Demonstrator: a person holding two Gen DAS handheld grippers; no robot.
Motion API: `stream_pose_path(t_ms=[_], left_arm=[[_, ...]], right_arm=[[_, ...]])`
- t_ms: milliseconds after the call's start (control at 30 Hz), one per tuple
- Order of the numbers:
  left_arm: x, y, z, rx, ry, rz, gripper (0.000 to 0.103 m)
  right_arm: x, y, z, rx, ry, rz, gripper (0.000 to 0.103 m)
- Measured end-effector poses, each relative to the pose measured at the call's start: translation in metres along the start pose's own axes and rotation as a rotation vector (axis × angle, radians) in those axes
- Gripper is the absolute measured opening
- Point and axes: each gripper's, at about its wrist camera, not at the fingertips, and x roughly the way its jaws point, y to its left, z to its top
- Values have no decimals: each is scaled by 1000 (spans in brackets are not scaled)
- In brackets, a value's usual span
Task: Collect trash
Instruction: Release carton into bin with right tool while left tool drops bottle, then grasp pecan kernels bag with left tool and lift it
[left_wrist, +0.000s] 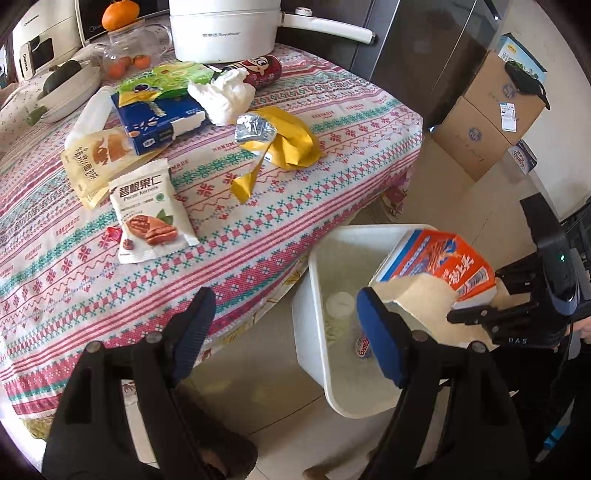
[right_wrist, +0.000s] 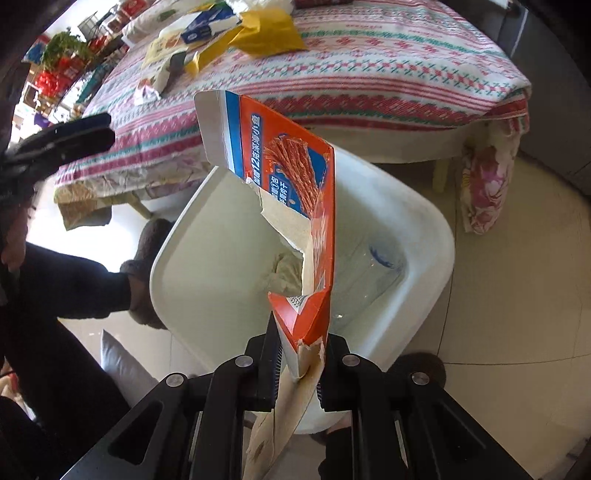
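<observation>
My right gripper (right_wrist: 300, 354) is shut on a torn orange and blue carton (right_wrist: 295, 177) and holds it over the white bin (right_wrist: 424, 236) on the floor. In the left wrist view the carton (left_wrist: 439, 262) hangs above the bin (left_wrist: 314, 332), with the right gripper (left_wrist: 476, 314) at its right end. My left gripper (left_wrist: 284, 332) is open and empty, between the table edge and the bin. On the table lie a pecan packet (left_wrist: 151, 214), a yellow wrapper (left_wrist: 284, 140), a crumpled tissue (left_wrist: 225, 92), a blue box (left_wrist: 159, 118) and a beige pouch (left_wrist: 92, 162).
The table wears a patterned cloth (left_wrist: 258, 206). At its back stand a white cooker (left_wrist: 225, 29), a red can (left_wrist: 266, 70), a glass jar with oranges (left_wrist: 125, 55) and a bowl (left_wrist: 62, 96). Cardboard boxes (left_wrist: 484, 122) stand by the wall. A slippered foot (right_wrist: 144, 273) is beside the bin.
</observation>
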Motion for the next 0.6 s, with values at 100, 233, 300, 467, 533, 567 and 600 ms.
stream_pose_path(t_ms=[100,233,300,467,533,567,600], left_arm=[[0,4,3,-8,-3,-1,79],[-3,8,2,-13,-5,1,79],[-3,9,2,-16,-2,3,79],[-5,12,1,-23,-2,14,79],[-6,15,2,-31,-4,19,79],[-7,17,2,-36,-5,21,79],[-8,20,3,-44,-7,23,79]], right_arm=[[14,7,1,-38,60,4,22],[26,14,0,-43,111,14,40],[25,14,1,-28,111,12,50],[17,13,7,-4,90,7,55],[14,9,10,8,85,4,57],[12,8,11,14,81,1,57],[11,8,12,18,77,-3,58]])
